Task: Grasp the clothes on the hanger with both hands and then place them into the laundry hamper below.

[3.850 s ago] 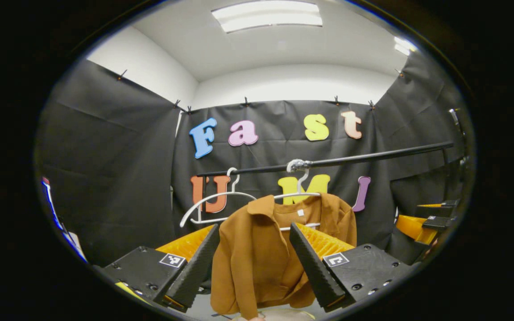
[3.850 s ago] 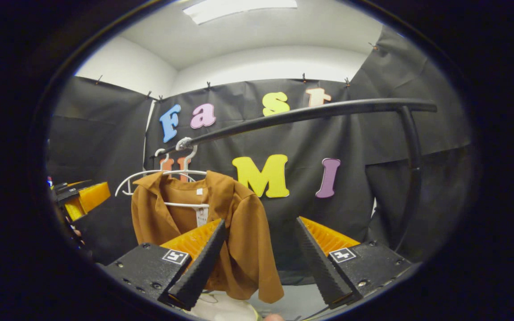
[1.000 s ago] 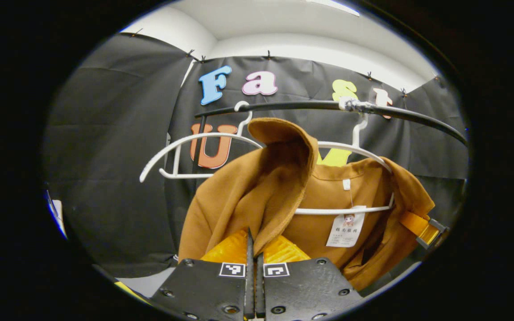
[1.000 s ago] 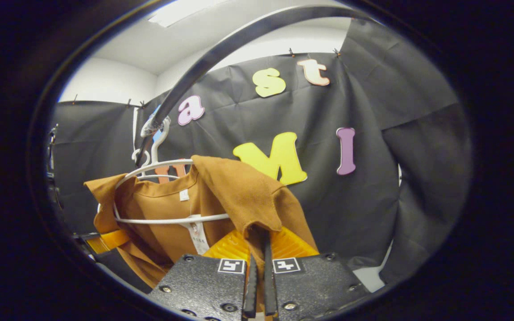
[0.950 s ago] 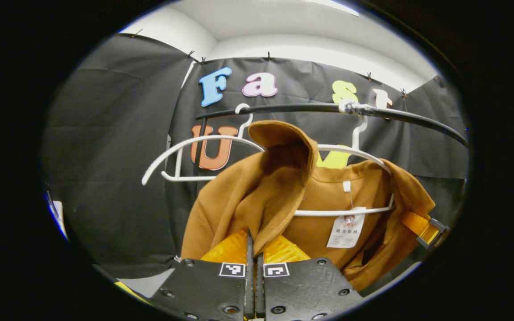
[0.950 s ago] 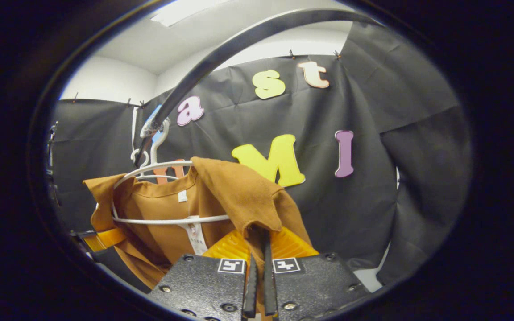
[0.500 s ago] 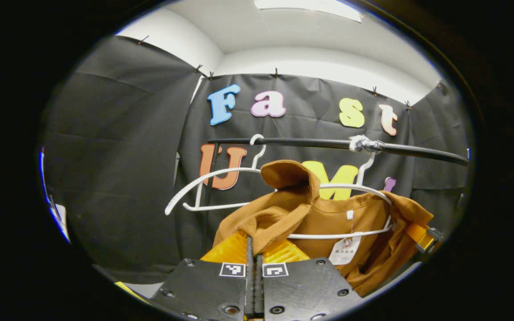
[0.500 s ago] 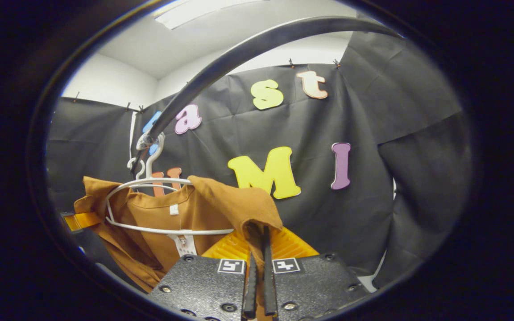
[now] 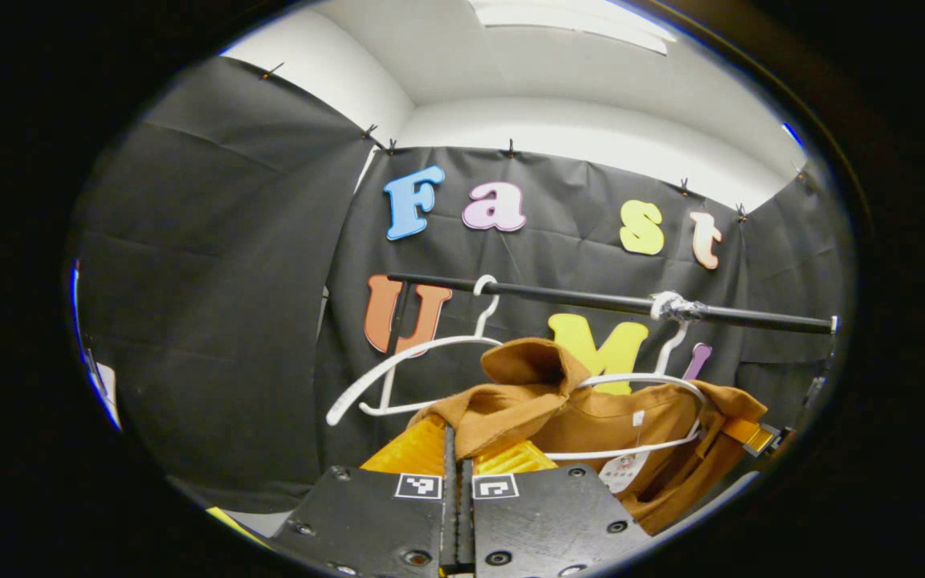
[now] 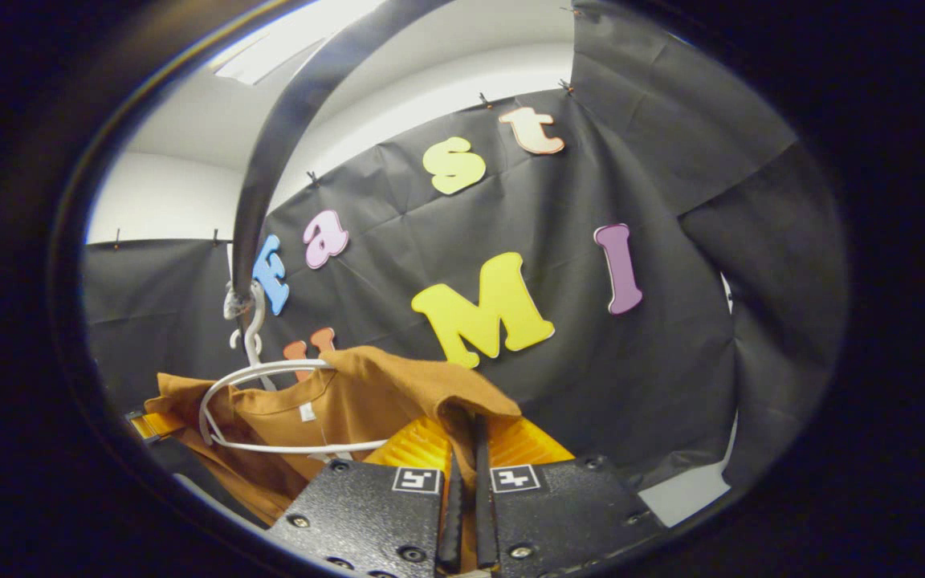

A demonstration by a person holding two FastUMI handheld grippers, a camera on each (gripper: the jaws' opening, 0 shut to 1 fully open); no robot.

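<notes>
Black cloth wall [image 9: 213, 265], both grippers' ribbed fingers [image 9: 448, 449] pinching soft brown jacket [image 9: 591, 417].

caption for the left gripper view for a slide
Left hand-held gripper shut on brown jacket, drawing it off white hanger on rail.
</notes>
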